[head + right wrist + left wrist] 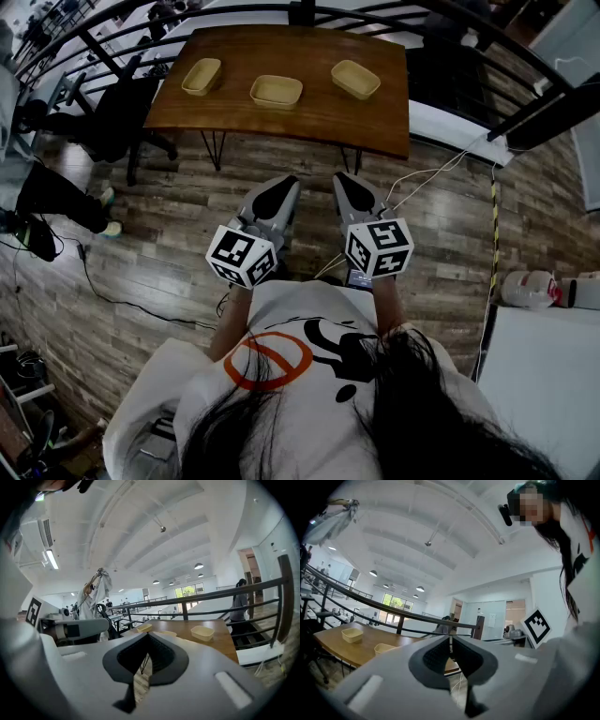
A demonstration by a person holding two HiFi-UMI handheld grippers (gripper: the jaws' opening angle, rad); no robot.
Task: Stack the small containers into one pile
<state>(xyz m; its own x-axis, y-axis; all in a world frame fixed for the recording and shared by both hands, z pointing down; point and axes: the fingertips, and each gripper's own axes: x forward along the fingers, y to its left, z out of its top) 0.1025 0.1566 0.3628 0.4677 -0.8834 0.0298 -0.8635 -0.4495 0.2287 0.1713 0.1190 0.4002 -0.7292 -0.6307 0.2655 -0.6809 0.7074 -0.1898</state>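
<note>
Open floor (187, 220) between you and the surface (281, 124), clear gaps between its containers (276, 90), railing (216, 13) close behind

The left container (202, 76), middle container (276, 91) and right container (355, 79) are all the same pale cream-yellow, unpatterned. The surface (281, 127) under them is a warm reddish-brown wood with fine grain running along its length. The left hand-held gripper (284, 180) and the right hand-held gripper (343, 176) are light grey, with black finely ribbed pads (438, 656). The left cube (242, 256) and right cube (380, 247) are white with black square markers. The floor (159, 272) has grey-brown planks, staggered. The shirt (309, 375) is white with an orange ring and black print. The railing (234, 11) is black.
</note>
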